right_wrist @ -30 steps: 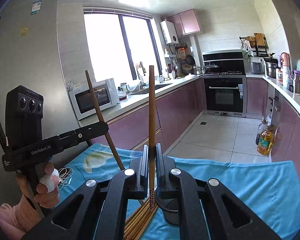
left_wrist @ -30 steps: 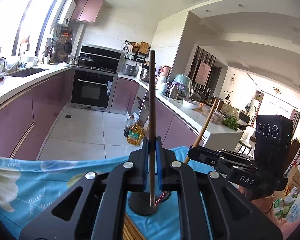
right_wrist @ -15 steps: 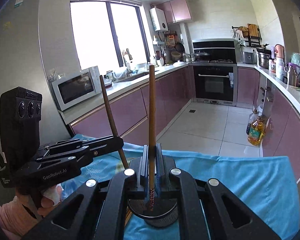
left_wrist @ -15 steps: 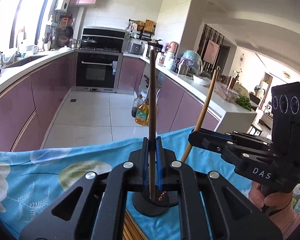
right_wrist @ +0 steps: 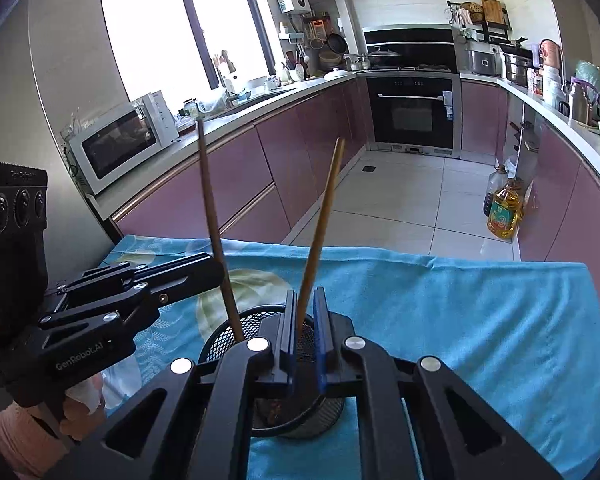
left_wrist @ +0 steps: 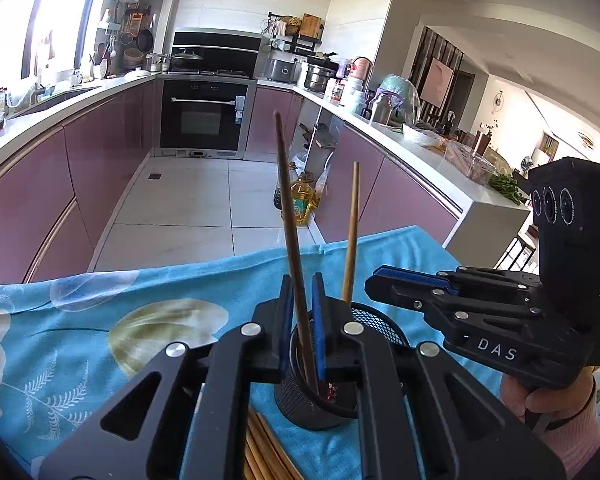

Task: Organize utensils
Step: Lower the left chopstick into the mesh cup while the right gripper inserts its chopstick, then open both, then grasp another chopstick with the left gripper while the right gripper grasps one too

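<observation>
A light blue tablecloth with pale flower prints (left_wrist: 100,320) is covering the table, and a round black wire-mesh cup (left_wrist: 312,408) is standing upright on it near the front edge. A bundle of loose brown wooden chopsticks (left_wrist: 268,452) is lying flat on the cloth just beside the cup's base, on its left in the left wrist view.

Both hand-held tools are crowding over that cup. The left gripper (left_wrist: 302,300) is hanging directly above the mouth, pointing down and forward, with the rim showing just under its blue pads. The right gripper (right_wrist: 305,308) is sitting over the same opening from the other side, so the two sets of fingertips are ending up close together, neither clearly nearer.

Each gripper's jaws are standing almost together, leaving only a narrow slot. The left one is enclosing a dark brown wooden chopstick (left_wrist: 288,208), and the right one is enclosing a lighter tan wooden chopstick (right_wrist: 320,220). Neither stick is lining up with its slot: each is leaning slantwise across it, which suggests the hold is light rather than firm.

The long axes are what matter here. Both sticks are running steeply upright, tops tilting apart, while their lower ends are reaching down past the rim into the mesh. The cup is therefore lying straight below each grip, along the stick's own length, so the coming move is looking like a plain release, letting each stick drop the rest of the way in.
</observation>
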Action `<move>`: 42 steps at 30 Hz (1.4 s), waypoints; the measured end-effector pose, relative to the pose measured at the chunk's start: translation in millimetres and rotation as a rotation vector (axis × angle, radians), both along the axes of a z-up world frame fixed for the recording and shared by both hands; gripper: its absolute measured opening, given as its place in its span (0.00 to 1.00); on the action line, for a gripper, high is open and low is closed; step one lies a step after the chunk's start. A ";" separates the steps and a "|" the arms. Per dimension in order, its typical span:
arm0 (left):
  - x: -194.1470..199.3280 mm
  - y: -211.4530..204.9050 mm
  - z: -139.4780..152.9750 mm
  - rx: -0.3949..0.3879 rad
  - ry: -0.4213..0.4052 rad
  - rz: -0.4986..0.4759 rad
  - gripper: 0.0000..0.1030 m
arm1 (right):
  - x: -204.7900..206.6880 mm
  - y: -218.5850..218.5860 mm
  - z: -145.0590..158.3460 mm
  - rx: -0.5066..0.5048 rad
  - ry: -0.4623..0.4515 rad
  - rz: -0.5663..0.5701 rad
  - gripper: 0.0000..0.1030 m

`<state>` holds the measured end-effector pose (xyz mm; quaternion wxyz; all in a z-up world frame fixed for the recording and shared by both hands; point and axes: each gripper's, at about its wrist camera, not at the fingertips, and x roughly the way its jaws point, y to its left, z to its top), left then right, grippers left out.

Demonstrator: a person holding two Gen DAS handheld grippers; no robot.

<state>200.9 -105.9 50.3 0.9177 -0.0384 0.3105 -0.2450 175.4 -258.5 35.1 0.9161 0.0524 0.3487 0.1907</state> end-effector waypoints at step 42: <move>-113.2 70.1 -125.5 0.234 0.171 0.046 0.50 | -103.5 80.3 -93.3 -0.102 0.118 0.178 0.43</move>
